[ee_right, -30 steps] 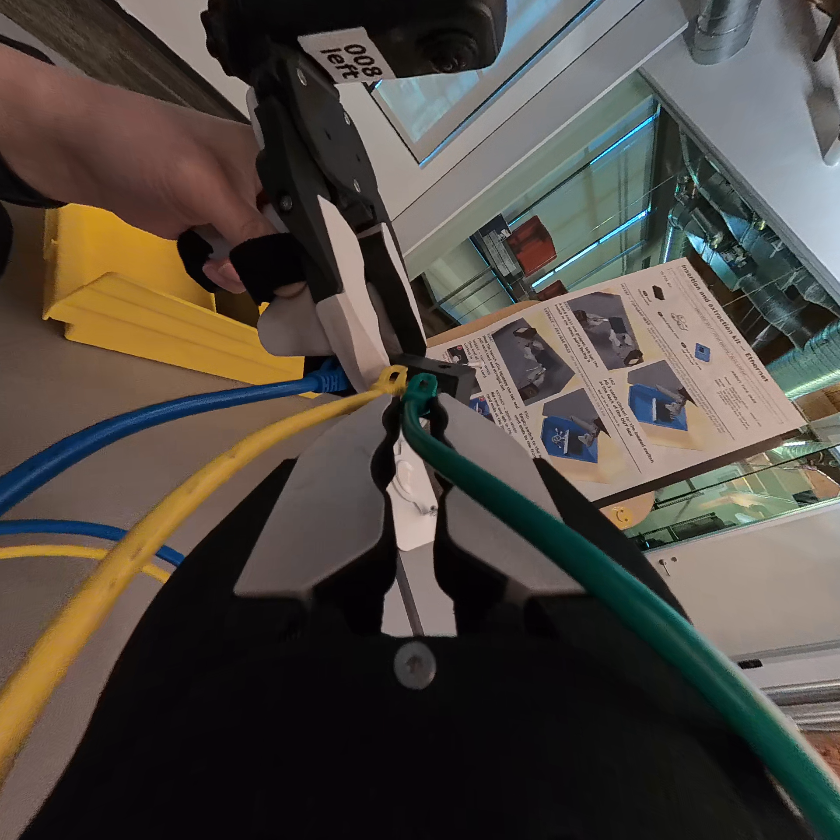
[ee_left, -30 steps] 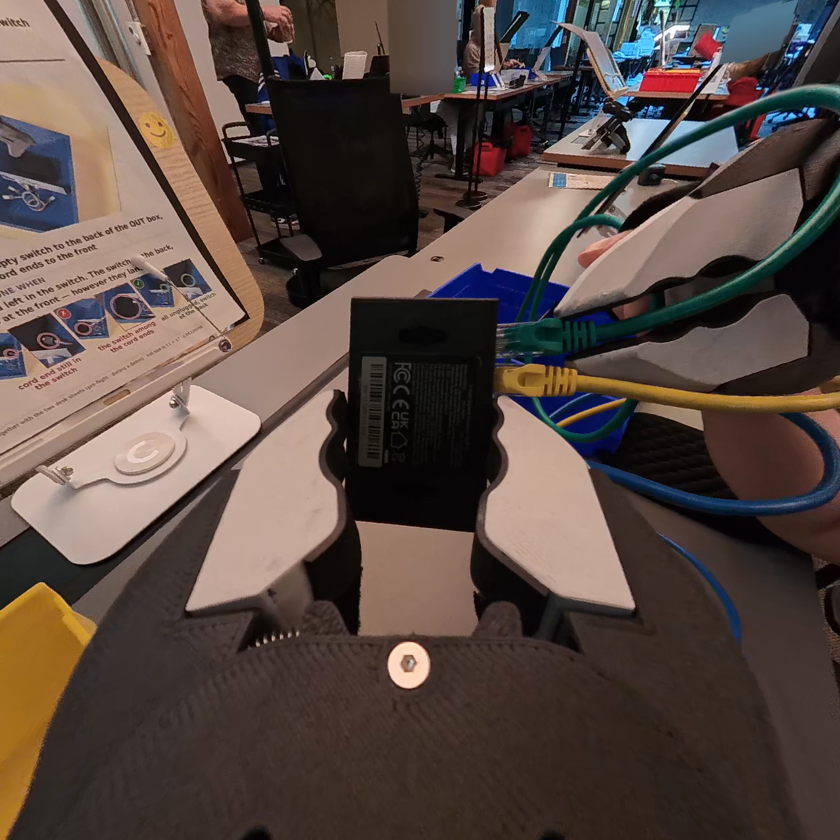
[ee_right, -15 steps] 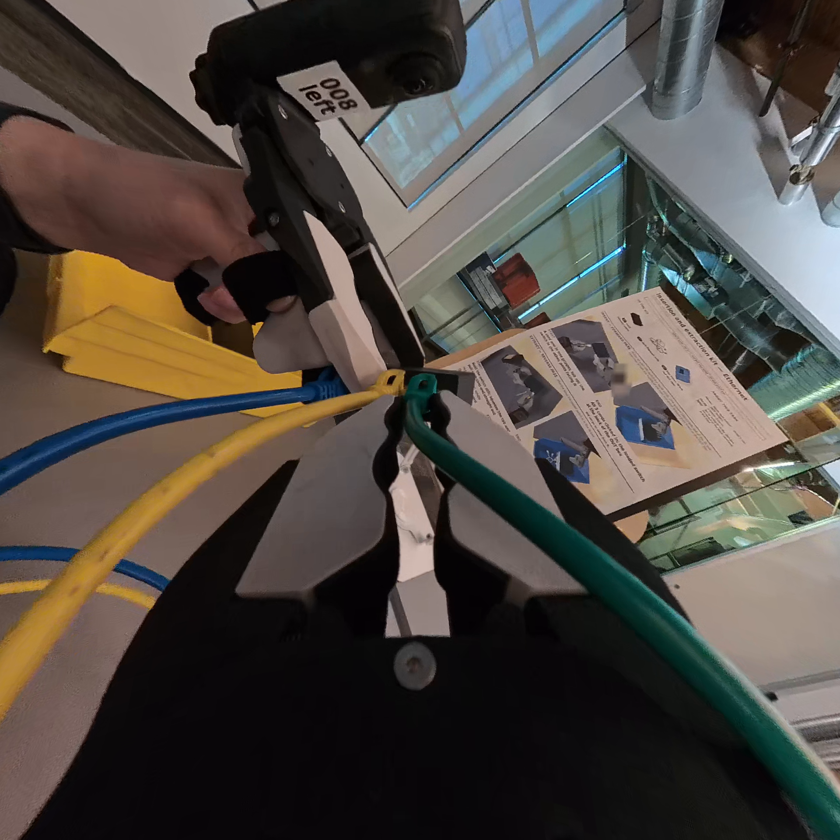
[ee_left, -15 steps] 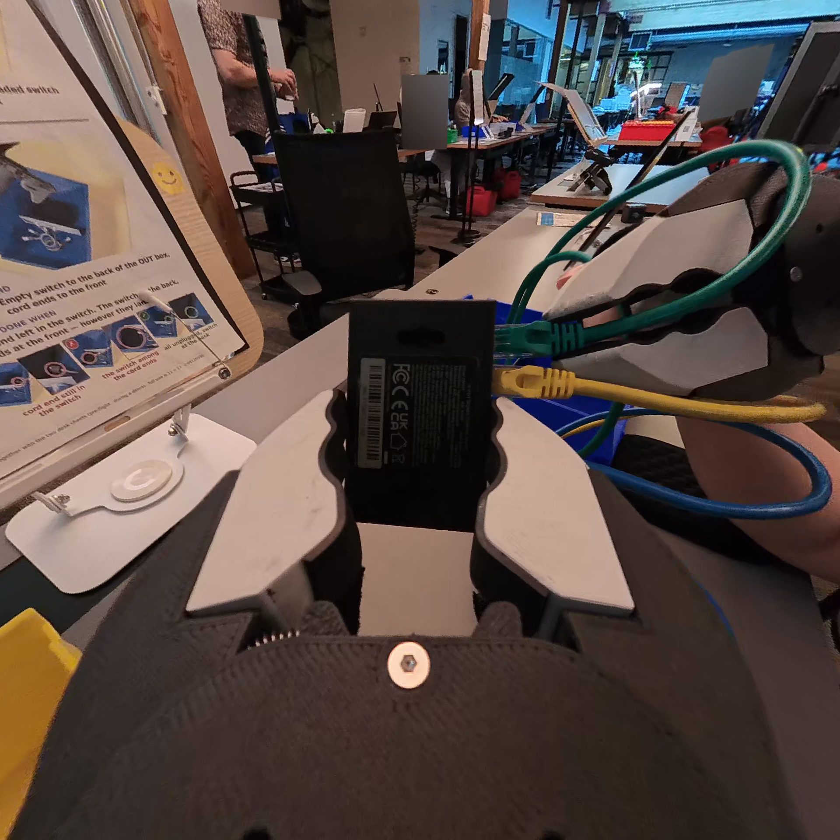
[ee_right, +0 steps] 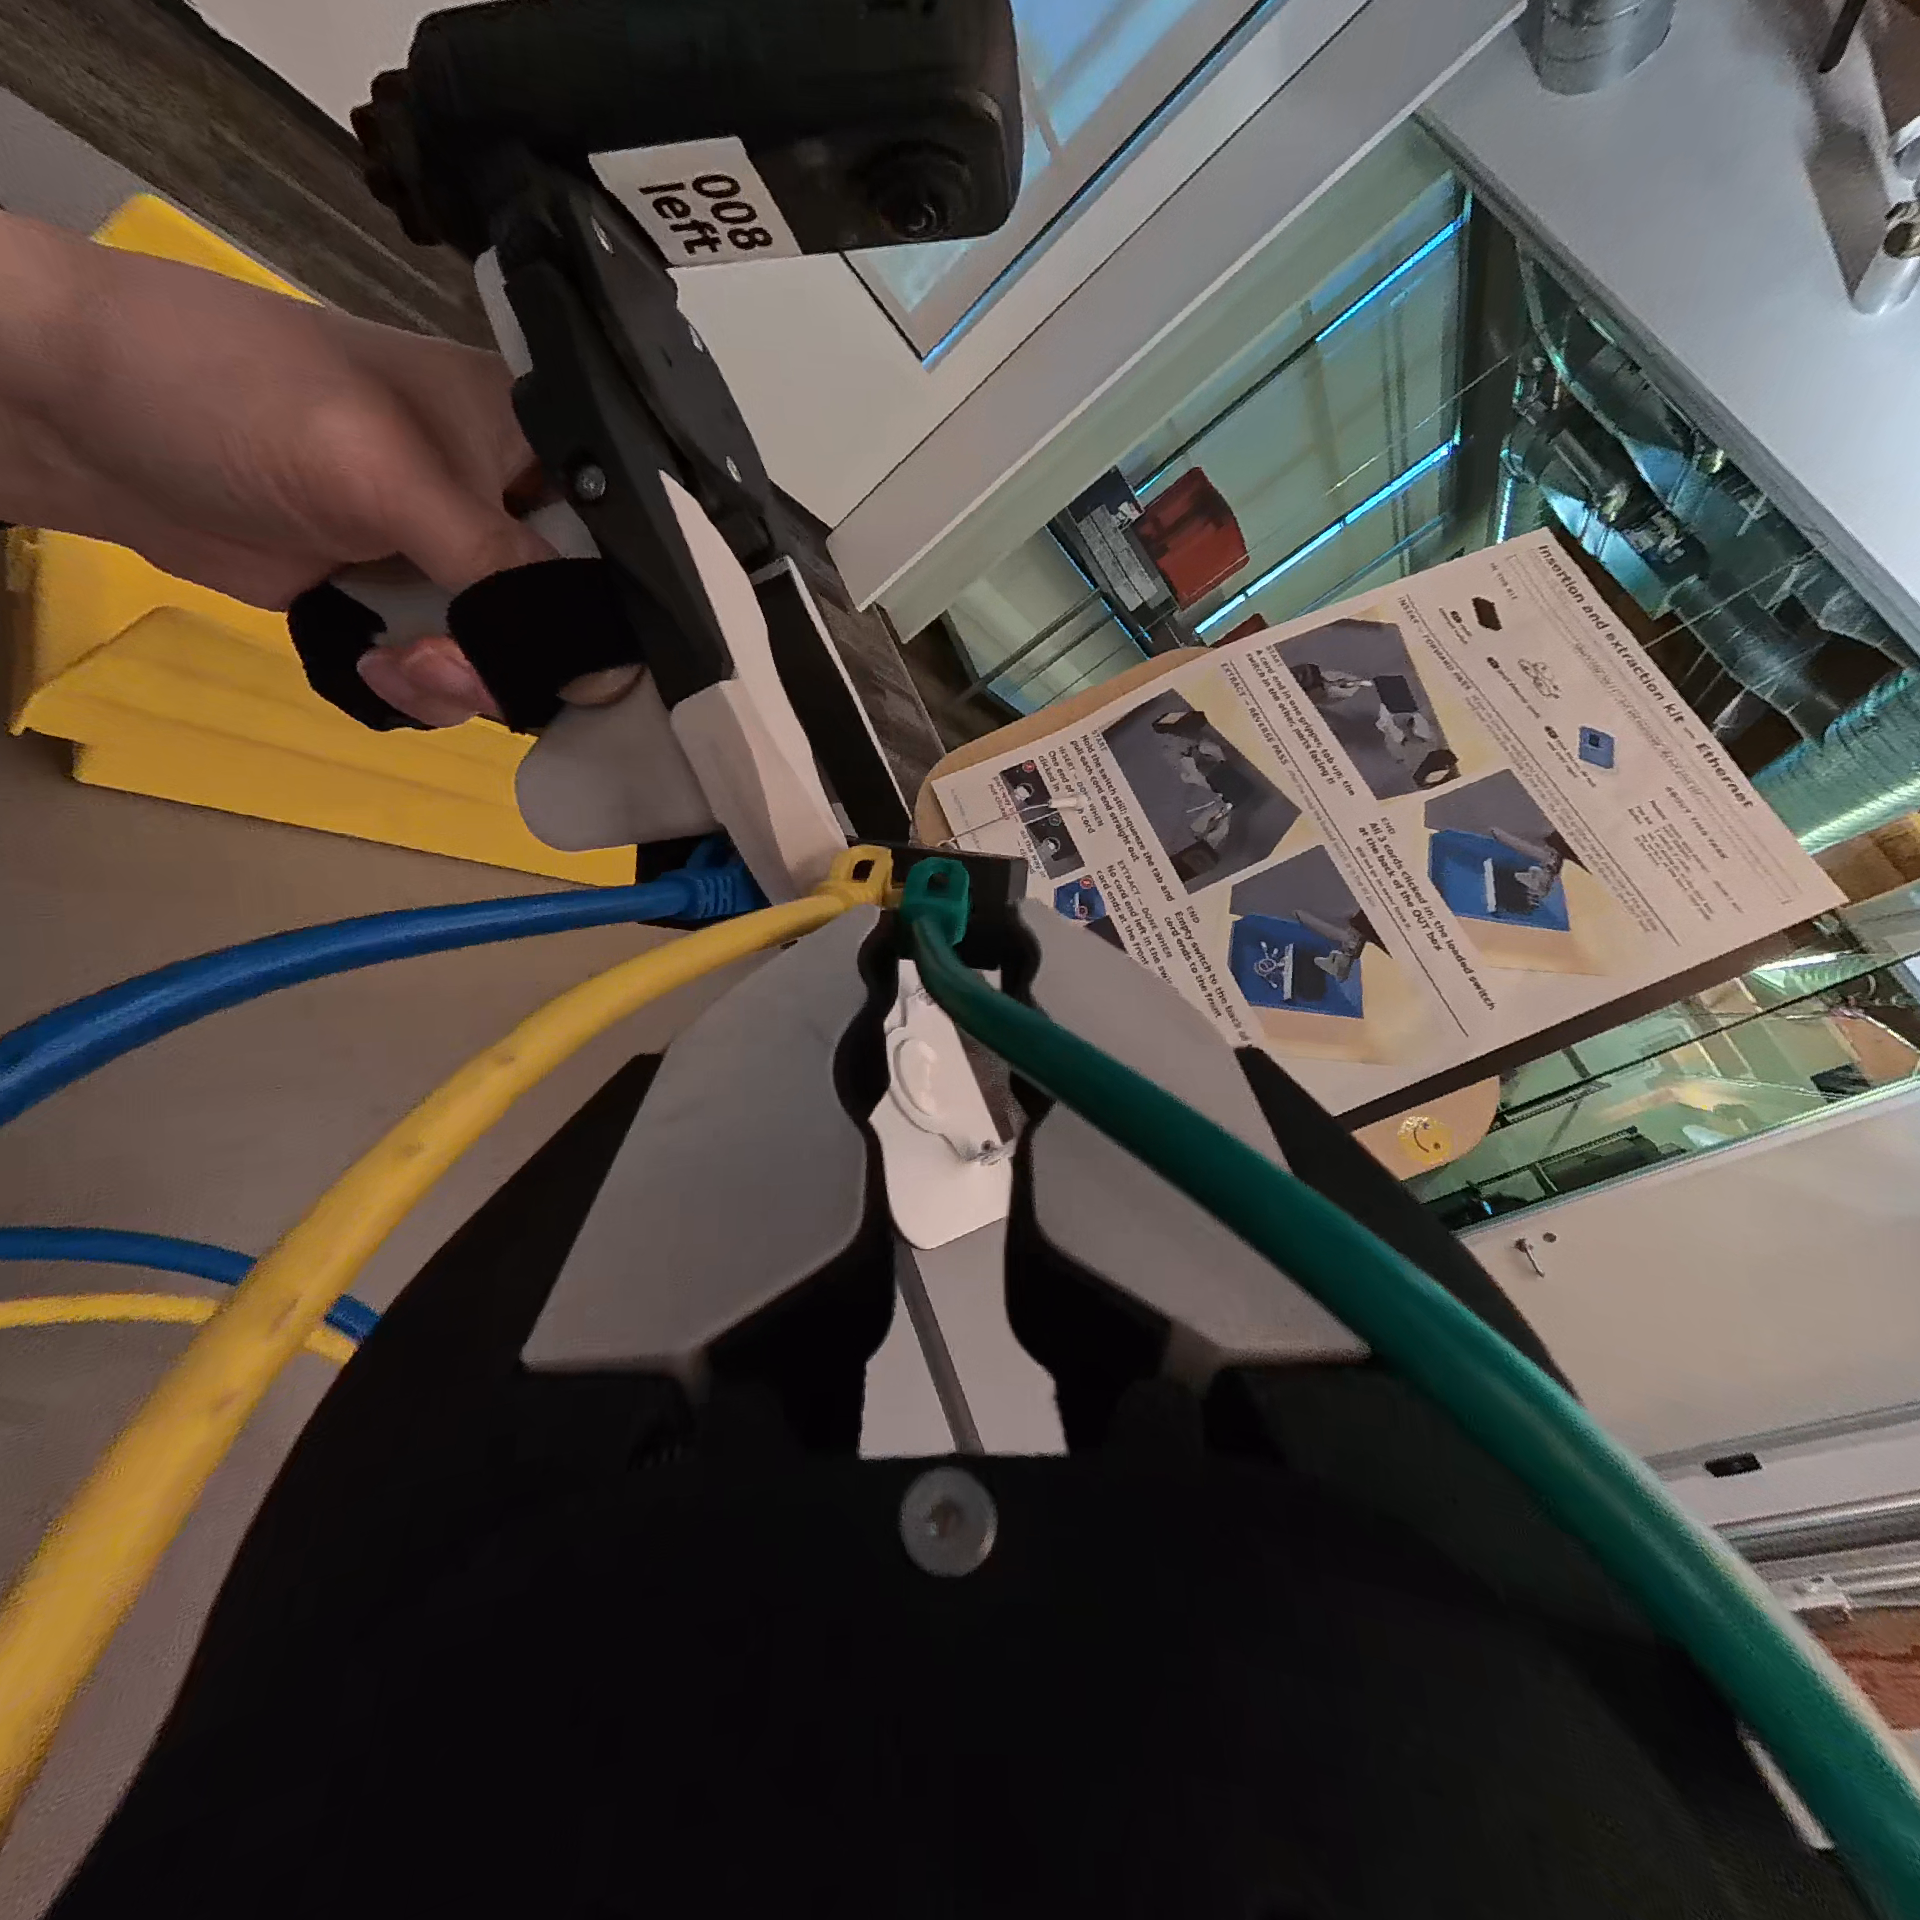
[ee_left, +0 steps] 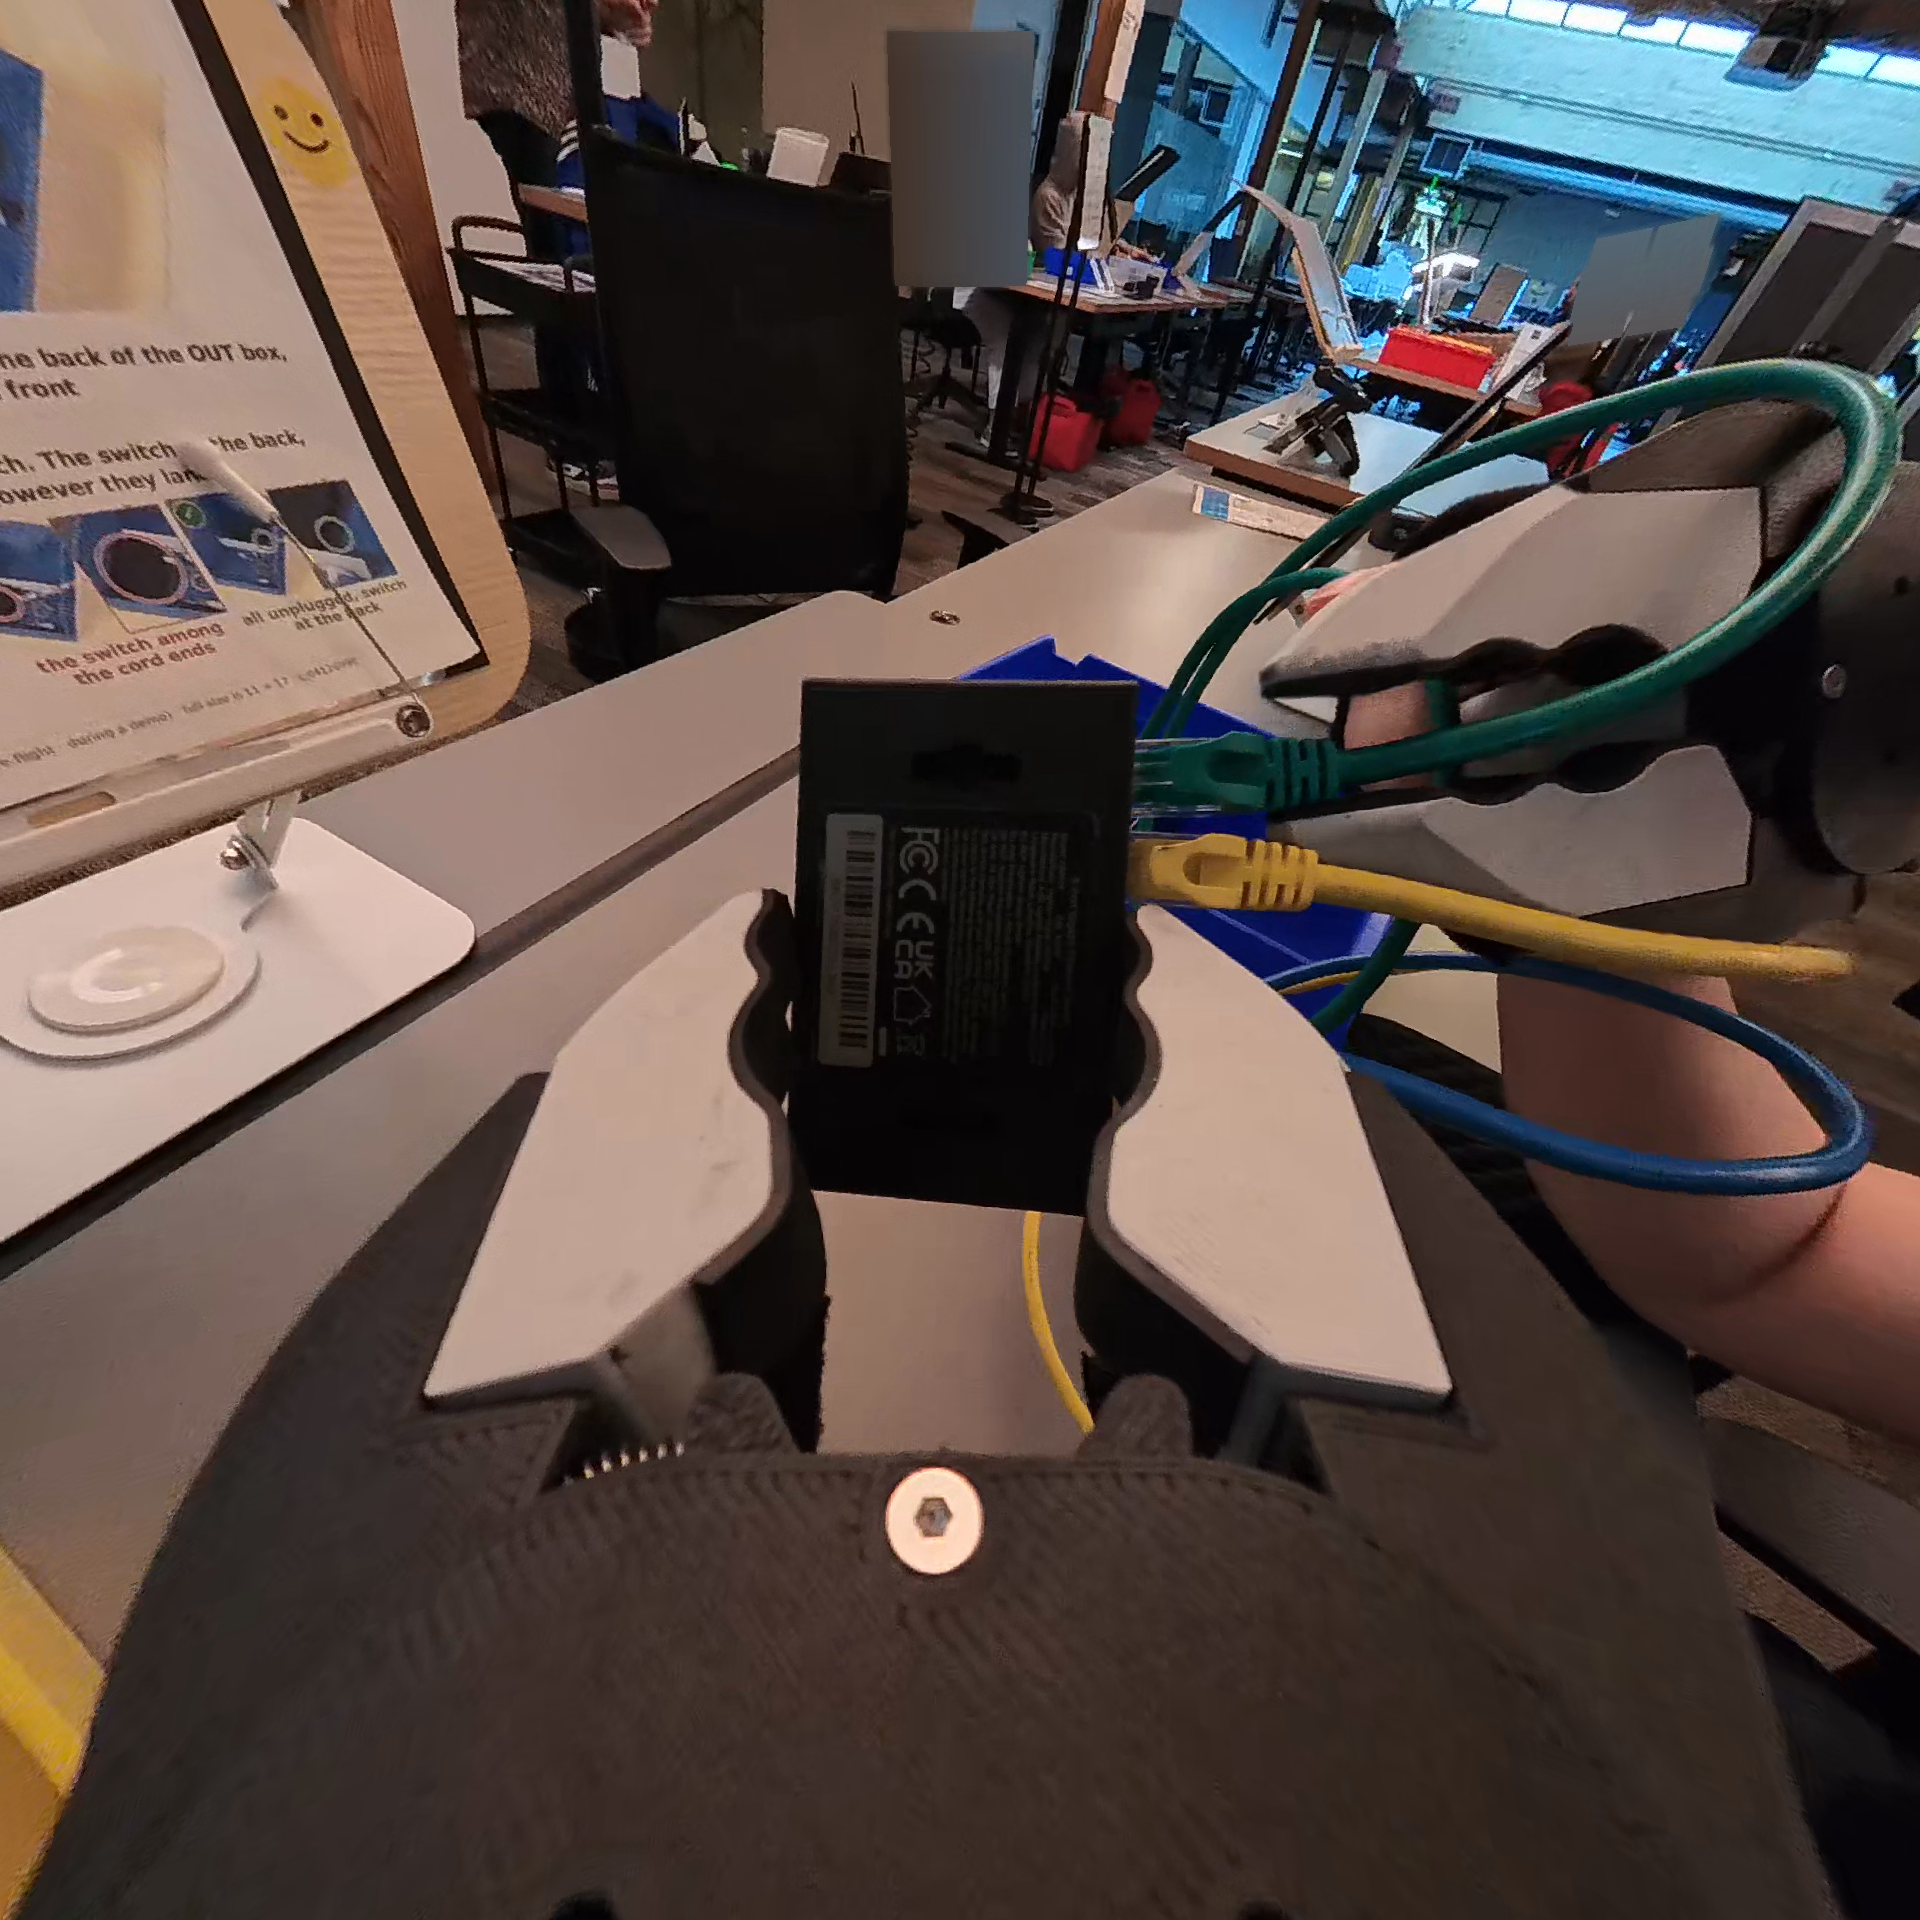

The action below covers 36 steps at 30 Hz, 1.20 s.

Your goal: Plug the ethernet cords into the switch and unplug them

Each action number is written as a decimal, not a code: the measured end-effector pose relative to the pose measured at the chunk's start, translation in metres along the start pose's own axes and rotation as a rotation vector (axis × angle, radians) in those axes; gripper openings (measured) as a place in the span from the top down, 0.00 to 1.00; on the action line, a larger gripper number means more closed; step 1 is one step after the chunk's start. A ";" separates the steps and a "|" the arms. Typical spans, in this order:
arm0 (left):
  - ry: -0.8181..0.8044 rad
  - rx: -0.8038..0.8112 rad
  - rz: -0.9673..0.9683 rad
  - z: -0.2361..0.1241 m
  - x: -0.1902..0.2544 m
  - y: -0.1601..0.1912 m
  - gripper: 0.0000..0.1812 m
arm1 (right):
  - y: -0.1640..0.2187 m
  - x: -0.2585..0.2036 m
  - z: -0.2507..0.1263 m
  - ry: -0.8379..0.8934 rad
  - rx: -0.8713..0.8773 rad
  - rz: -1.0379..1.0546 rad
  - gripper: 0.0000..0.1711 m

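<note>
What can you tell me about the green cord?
The green cord is a thin, rubbery-looking ethernet cable with a ribbed green boot and a clear plug tip. Its plug meets the side of the black switch, just above the yellow cord. The right gripper is shut on it near the boot. Behind the fingers it arcs up in a big loop.

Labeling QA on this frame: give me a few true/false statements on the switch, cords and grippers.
1. The left hand-held gripper is shut on the switch. True.
2. The right hand-held gripper is shut on the yellow cord. False: it is shut on the green cord.
3. The yellow plug sits in the switch. True.
4. The blue cord hangs free of the switch. False: its plug meets the switch beside the yellow one.
5. The switch lies flat on the table. False: it is held upright above it.
</note>
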<state>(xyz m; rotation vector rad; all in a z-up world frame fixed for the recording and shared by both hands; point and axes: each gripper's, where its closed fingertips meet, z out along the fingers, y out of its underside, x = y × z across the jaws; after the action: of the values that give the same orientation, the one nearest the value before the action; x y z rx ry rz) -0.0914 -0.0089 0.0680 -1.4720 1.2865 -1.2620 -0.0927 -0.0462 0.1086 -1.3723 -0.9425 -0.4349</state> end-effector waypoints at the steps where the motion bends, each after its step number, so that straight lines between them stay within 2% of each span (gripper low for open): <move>1: 0.000 -0.002 -0.002 0.000 0.000 0.000 0.68 | 0.000 0.000 0.000 0.005 0.003 -0.005 0.88; 8: 0.005 0.011 -0.029 -0.004 -0.007 -0.002 0.68 | -0.004 0.000 -0.003 0.013 0.052 -0.041 0.89; 14: -0.027 0.013 0.006 -0.006 -0.008 -0.004 0.68 | -0.007 -0.003 -0.002 -0.011 0.071 -0.002 0.95; 22: -0.087 0.036 0.062 -0.008 -0.012 -0.008 0.68 | -0.005 -0.004 0.001 -0.009 0.032 0.018 0.96; 36: -0.119 0.135 0.176 -0.017 0.000 -0.023 0.68 | -0.018 -0.002 -0.006 0.006 0.068 0.005 0.96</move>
<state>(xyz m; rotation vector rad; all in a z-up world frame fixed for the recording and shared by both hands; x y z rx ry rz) -0.1039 -0.0046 0.0934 -1.2893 1.1996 -1.1070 -0.1061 -0.0564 0.1188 -1.3105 -0.9407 -0.3991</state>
